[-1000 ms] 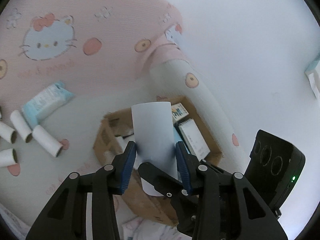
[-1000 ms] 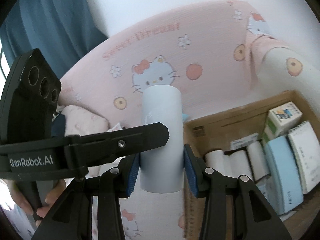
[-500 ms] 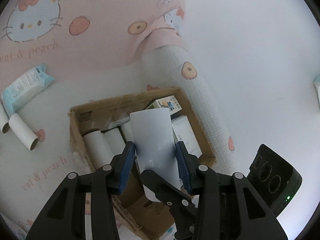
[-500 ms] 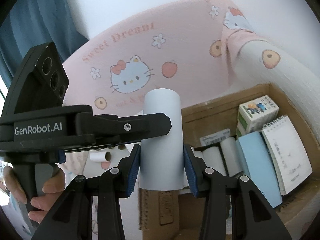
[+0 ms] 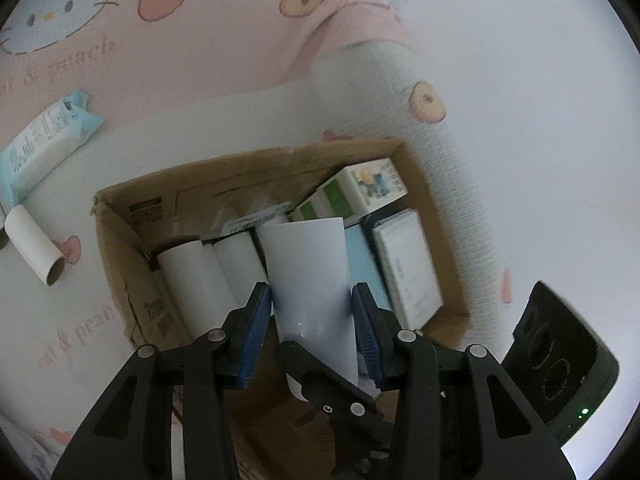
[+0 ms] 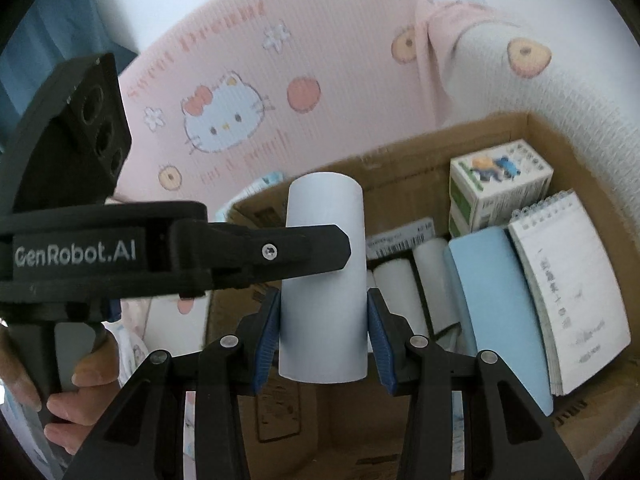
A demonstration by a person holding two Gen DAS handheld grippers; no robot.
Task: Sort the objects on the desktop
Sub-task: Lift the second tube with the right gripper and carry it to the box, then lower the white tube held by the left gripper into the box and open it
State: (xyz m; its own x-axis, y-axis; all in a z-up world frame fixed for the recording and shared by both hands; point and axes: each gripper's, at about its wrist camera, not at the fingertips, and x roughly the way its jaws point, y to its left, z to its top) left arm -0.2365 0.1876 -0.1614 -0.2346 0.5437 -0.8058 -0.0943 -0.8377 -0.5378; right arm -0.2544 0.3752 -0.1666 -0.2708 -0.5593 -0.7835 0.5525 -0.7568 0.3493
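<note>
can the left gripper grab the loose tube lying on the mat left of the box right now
Probably not: the left gripper is shut on a white roll over the box; the tube lies clear but needs free jaws.

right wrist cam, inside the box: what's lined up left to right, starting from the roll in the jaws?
White paper roll gripped by the right gripper → white rolls lying in the cardboard box → light blue notebook → white spiral-bound notepad. Box wall sits behind them.

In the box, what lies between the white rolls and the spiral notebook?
A light blue book stands between the rolls and the notebook in the box; the right wrist view shows this best.
</note>
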